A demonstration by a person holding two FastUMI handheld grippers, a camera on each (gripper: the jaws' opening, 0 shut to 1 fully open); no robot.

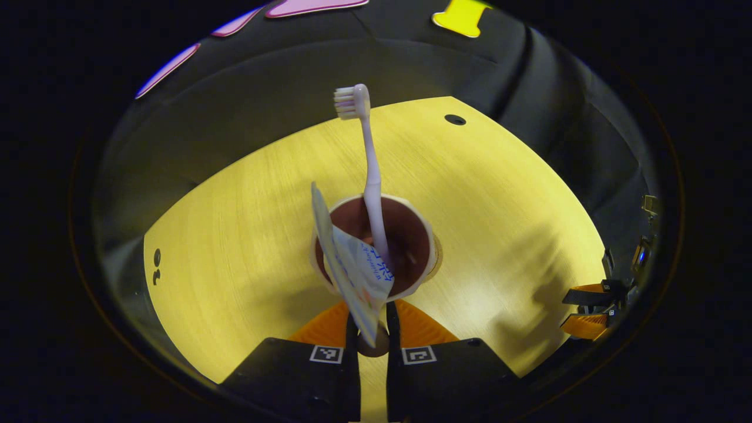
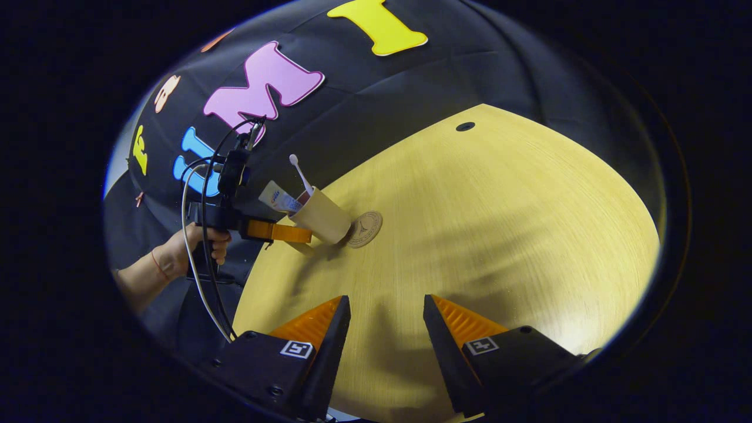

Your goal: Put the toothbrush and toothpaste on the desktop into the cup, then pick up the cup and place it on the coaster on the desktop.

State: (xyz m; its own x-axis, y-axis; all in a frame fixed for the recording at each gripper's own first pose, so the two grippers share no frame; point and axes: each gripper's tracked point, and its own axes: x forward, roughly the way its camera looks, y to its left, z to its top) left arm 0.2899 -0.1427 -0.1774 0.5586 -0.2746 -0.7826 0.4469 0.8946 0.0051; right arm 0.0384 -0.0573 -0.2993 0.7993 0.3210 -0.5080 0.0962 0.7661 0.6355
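The left gripper is clenched on the near wall of the cup, both fingers pressing its rim. In the right gripper view the same gripper, held by a hand, grips that cup from the side. The toothbrush stands in the cup, bristles up, and the toothpaste leans against the cup's near rim with one end sticking out. The cup sits tilted, its base touching the edge of the coaster on the desk. The right gripper hangs released over the desk, well apart from the cup, its jaws spread wide with nothing between them.
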